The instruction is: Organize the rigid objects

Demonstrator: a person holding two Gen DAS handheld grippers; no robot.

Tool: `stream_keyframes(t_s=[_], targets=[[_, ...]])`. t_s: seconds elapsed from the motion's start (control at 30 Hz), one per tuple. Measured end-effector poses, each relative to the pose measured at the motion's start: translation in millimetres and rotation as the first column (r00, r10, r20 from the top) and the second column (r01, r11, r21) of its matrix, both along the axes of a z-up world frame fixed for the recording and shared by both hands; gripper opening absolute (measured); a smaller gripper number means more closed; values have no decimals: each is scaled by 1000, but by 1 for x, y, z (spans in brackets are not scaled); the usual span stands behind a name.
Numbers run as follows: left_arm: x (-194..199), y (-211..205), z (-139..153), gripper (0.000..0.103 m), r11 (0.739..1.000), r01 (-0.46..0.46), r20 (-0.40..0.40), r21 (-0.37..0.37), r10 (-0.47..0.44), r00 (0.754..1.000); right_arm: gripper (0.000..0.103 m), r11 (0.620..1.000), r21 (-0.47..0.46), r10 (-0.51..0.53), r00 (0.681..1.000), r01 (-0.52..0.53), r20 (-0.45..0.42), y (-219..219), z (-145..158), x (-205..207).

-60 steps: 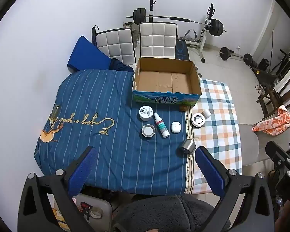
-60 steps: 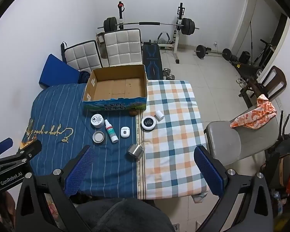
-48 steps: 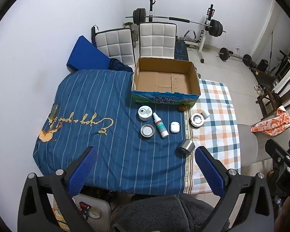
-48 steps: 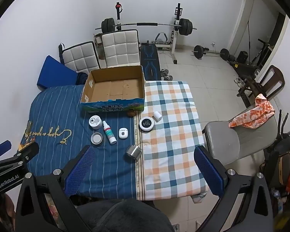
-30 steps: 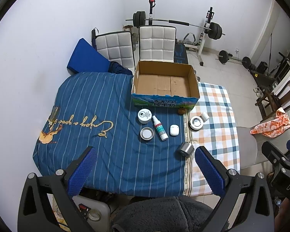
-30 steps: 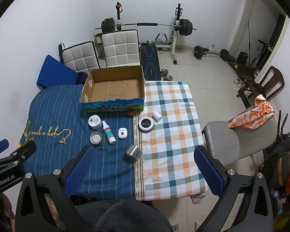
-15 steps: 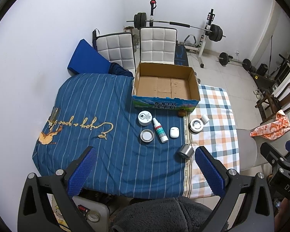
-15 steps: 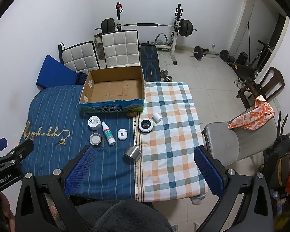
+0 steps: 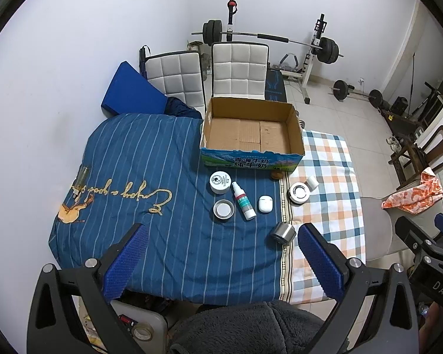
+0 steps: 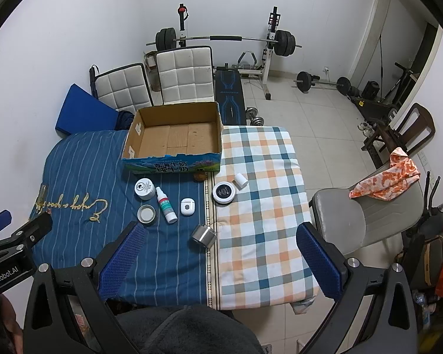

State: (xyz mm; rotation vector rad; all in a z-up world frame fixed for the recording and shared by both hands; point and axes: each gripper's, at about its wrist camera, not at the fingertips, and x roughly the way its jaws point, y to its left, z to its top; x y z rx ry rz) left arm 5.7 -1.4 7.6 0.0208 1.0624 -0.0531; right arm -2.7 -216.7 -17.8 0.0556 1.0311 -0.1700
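Observation:
An open, empty cardboard box (image 9: 251, 135) (image 10: 174, 140) stands at the far side of the cloth-covered table. In front of it lie a white jar (image 9: 220, 181), a spray bottle (image 9: 244, 200), a metal lid (image 9: 224, 209), a white earbud case (image 9: 265, 204), a round tin (image 9: 299, 193), a small white bottle (image 9: 312, 182), a brown nut-like piece (image 9: 277, 174) and a steel cup on its side (image 9: 283, 233) (image 10: 204, 236). My left gripper (image 9: 220, 256) and right gripper (image 10: 218, 258) are both open and empty, held high above the table's near edge.
Two white padded chairs (image 9: 239, 70) and a blue cushion (image 9: 131, 91) stand behind the table. A grey chair (image 10: 348, 224) with an orange cloth is at the right. A barbell rack (image 10: 227, 39) and weights fill the back of the room.
Both grippers have risen and drawn back a little, so the table looks slightly smaller. Nothing on the table has moved.

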Motion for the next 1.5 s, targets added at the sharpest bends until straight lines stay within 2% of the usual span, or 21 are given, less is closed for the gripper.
stream_keyframes(t_s=[0.8, 1.03, 1.13, 1.27, 1.37, 1.5], targets=[[1, 0, -1, 103, 1000, -2, -7, -3, 2, 1000, 103, 1000, 8, 12, 1000, -12, 0, 7, 0, 9], [31, 0, -17, 103, 999, -33, -52, 10, 33, 998, 103, 999, 31, 9, 1000, -8, -30, 6, -14, 28], [52, 10, -39, 103, 998, -69, -87, 15, 70, 994, 103, 999, 54, 9, 998, -6, -60, -1, -36, 43], [86, 22, -90, 103, 993, -108, -165, 38, 113, 980, 103, 996, 92, 5, 990, 8, -144, -11, -88, 80], [107, 28, -136, 103, 991, -122, -233, 63, 133, 963, 103, 995, 94, 2, 975, 20, -221, -22, -140, 115], [149, 33, -213, 103, 988, -134, -357, 72, 151, 922, 103, 998, 61, -11, 947, 32, -321, -42, -227, 171]])
